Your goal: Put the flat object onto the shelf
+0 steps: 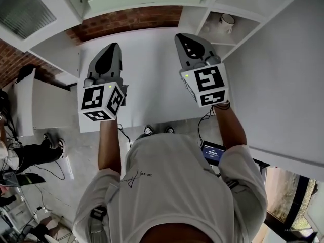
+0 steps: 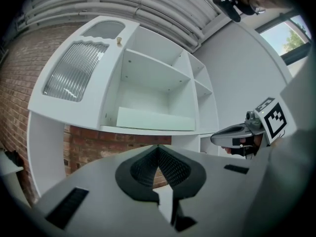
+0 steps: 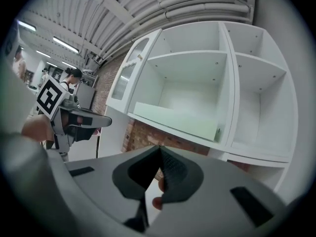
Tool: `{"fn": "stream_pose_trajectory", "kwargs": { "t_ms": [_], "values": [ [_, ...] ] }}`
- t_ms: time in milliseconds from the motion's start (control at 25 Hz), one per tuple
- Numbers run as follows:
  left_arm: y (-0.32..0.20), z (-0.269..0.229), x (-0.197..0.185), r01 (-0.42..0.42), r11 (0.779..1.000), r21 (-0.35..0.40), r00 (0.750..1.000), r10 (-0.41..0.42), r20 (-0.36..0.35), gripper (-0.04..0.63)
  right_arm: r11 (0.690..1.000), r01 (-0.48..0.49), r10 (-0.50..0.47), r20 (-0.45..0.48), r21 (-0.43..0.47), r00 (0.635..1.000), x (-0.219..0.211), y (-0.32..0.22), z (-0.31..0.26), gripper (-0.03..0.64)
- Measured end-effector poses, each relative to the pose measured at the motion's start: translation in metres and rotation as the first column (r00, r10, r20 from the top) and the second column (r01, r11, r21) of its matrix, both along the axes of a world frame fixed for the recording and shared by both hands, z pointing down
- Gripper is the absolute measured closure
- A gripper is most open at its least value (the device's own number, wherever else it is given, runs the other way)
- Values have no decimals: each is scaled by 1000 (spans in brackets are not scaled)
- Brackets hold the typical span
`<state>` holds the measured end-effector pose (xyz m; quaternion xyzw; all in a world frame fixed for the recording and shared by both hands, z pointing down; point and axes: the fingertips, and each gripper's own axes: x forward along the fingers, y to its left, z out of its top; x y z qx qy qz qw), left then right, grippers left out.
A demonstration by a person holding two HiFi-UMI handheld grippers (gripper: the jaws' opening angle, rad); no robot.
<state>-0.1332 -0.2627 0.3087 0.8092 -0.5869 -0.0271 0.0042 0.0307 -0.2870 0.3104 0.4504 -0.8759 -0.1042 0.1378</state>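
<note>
White shelf unit against brick wall. Pale green flat board lies inside it. Left gripper and right gripper: fingers closed together.

The head view looks steeply down from above, just in front of the white shelf unit, which runs along its top edge. The left gripper view and the right gripper view both face its open front from nearby, roughly level, side by side. All three share the pale green board lying inside it.
</note>
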Motion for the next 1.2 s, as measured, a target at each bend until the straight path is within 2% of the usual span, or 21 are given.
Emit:
{"fn": "stream_pose_trajectory", "kwargs": {
  "t_ms": [320,480,760,1200],
  "values": [
    [16,0,4,37,999,16,999,-36,-38,582,998,51,-48,63,-47,997,3,21,4,589],
    [23,9,5,36,999,-5,997,-36,-62,581,996,53,-47,86,-67,995,7,32,8,589],
    [42,22,10,27,999,-37,998,-29,-64,581,988,90,-73,135,-122,988,14,61,22,589],
    [67,38,12,24,997,-71,995,-31,-91,581,985,39,-9,180,-166,984,29,84,43,591]
  ]
}}
